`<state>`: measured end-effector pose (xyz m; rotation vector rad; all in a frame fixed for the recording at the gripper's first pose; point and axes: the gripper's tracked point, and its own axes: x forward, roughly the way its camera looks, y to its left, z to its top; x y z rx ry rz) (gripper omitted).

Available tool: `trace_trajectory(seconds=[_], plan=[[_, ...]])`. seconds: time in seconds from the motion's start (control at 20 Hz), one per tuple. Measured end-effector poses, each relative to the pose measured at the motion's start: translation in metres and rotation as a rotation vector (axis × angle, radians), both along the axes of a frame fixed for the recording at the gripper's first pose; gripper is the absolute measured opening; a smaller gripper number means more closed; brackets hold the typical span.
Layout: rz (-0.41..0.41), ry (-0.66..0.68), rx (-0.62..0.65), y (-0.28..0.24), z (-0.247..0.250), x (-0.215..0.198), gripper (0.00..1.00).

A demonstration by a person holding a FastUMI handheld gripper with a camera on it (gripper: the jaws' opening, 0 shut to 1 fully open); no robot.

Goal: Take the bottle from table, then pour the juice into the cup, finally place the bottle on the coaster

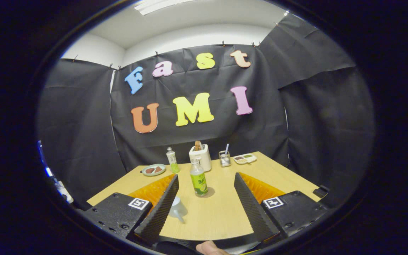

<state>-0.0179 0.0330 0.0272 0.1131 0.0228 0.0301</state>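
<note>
While black cloth is hung as the booth's wall behind it, a pale wooden desk (221,212) is seen stretching ahead, with the tongs (205,179) held spread wide apart above its near part and nothing clamped between them. Just ahead of the tongs, roughly midway between the two fingers, the juice bottle (198,180) is stood upright on the desk, clear-bodied with a green label and touched by neither finger. A translucent cup (177,209) is set on the desk just beside the left finger, partly hidden behind it and nearer than the bottle. Well beyond the bottle, along the far edge, a white toaster (201,157) is placed with something brown poking from its top. To its left a second, slimmer bottle (172,161) is stood, and left of that a small round plate (153,170) carrying brown pieces is laid. To the toaster's right a small metal holder (224,158) with a stick in it is seen, then a shallow white tray (245,159). A fingertip (209,248) of a person is glimpsed beneath the tongs.
</note>
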Motion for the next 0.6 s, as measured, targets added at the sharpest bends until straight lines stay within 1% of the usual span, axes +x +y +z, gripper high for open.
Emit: trace_trajectory(seconds=[0.15,0.25,0.35,0.6], plan=[[-0.031,-0.016,-0.093,-0.004,-0.002,-0.005,1.0],[-0.04,-0.019,-0.127,-0.004,-0.003,-0.007,1.0],[-0.058,-0.024,-0.126,-0.01,-0.002,-0.009,1.0],[-0.051,-0.057,-0.096,-0.01,0.003,-0.012,1.0]])
